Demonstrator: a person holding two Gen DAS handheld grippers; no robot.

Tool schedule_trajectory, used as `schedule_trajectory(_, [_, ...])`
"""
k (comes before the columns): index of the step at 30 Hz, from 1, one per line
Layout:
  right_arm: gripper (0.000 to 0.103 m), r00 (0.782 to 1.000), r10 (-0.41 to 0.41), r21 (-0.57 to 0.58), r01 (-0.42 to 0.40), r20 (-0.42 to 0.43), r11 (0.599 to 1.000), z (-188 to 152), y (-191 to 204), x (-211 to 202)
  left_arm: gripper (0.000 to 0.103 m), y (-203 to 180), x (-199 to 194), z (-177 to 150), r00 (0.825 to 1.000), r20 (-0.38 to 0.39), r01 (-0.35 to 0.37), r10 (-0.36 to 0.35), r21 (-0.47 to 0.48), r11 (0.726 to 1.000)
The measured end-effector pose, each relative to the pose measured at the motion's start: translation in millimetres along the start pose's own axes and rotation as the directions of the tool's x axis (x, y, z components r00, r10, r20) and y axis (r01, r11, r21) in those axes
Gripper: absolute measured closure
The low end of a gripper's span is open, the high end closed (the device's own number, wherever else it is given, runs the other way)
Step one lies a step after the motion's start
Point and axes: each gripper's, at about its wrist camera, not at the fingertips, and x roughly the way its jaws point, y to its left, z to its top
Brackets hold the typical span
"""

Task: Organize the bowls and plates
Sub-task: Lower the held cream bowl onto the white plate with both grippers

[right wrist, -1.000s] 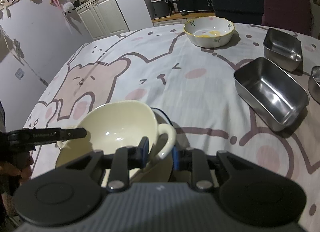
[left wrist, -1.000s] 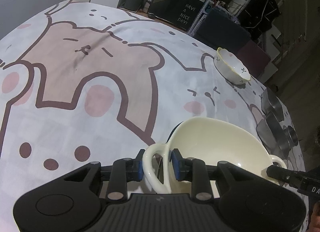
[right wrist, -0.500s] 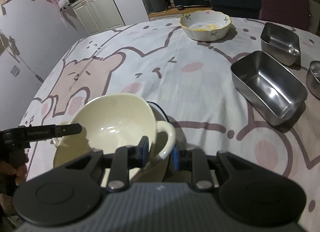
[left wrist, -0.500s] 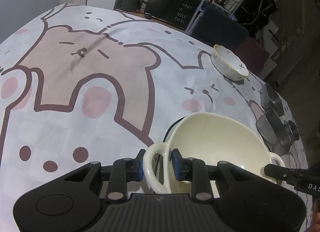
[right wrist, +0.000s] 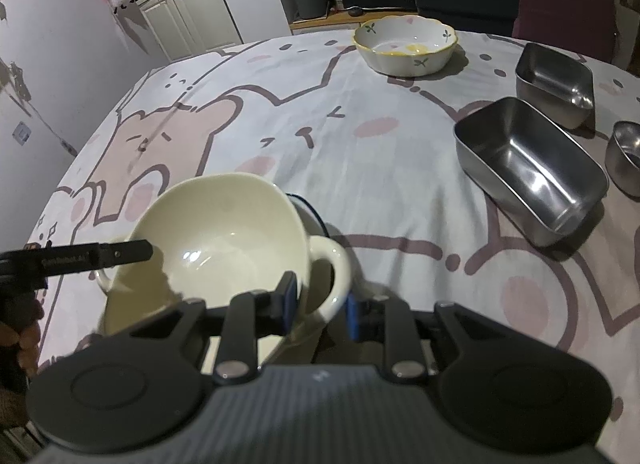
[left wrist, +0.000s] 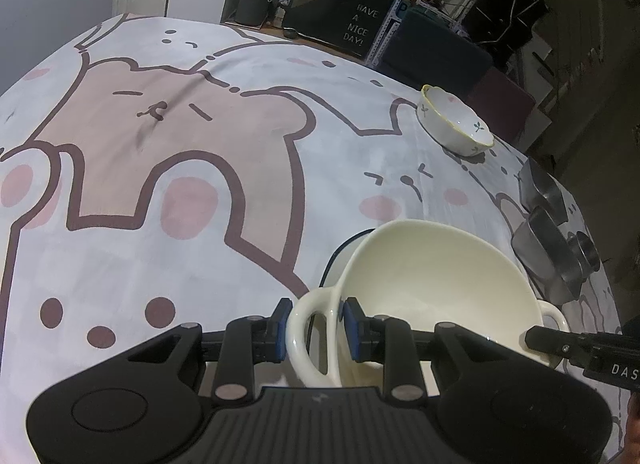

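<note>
In the left wrist view, the left tool [left wrist: 315,324] is closed to a narrow gap on one looped handle of a cream two-handled bowl [left wrist: 432,276], its blue pads pressing that loop from either side. The bowl is glossy, plain, deep and empty, and sits low over the desk [left wrist: 200,167] with its cartoon-bear cloth (a dark-rimmed dish partly shows beneath). In the right wrist view, the right tool [right wrist: 320,306] grips the opposite handle in the same way, while a flower-edged white bowl [right wrist: 404,45] with a yellow rim stands well apart at the far side.
</note>
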Motion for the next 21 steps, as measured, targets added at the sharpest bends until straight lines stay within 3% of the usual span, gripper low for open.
schedule_trajectory(21, [0.073, 1.000, 0.002, 0.141, -0.001, -0.011, 0.990, -10.2, -11.1, 7.7, 0.076, -3.7, -2.1, 0.5, 1.000, 0.004, 0.001, -0.001, 0.021, 1.000])
